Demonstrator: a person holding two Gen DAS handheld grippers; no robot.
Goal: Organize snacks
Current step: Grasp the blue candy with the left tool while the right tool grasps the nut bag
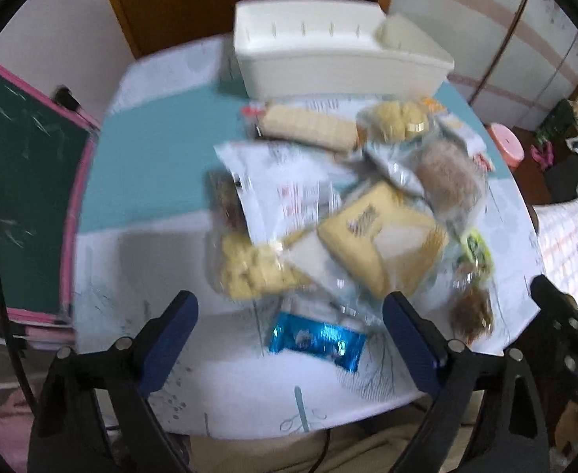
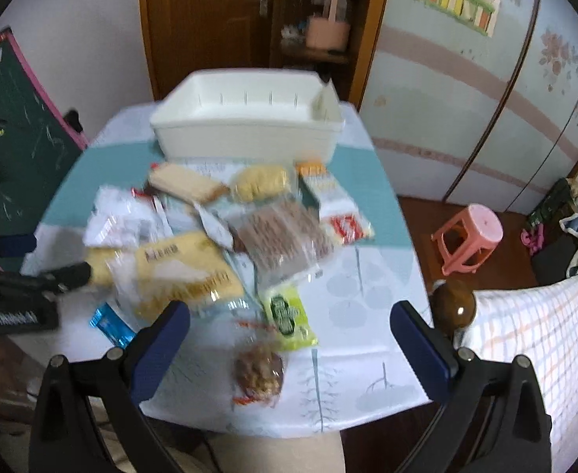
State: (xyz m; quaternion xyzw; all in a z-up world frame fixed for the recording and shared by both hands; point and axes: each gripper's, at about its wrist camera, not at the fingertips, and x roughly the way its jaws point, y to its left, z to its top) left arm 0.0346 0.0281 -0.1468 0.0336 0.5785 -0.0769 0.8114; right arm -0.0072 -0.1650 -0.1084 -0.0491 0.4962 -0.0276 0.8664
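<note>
White plastic bin sits at the far end of the table, top centre in both views, nothing visible inside from these angles. Table has a teal-and-white printed cloth.

Snack pile is mid-frame, in front of the bin, not in it. Frames are motion-blurred, so labels are unreadable.

Pile contents I can make out:
- wafer pack, nearest the bin, upper left of the pile
- clear bag of pale biscuits just right of it
- brown cake in clear wrap, right side
- big yellow bag, centre, overlapped by a white pouch in the left wrist view
- blue foil bar, near edge of the pile
- green packet and, below it, a clear bag of brown nuts

Left gripper: fingers spread wide, nothing between them, blue foil bar sits in the gap, no contact visible. It also shows at the left edge of the right wrist view.

Right gripper: fingers spread wide, holding nothing, above the green packet and nut bag.

Off-table: chalkboard at frame left, pink stool on the floor at right.
</note>
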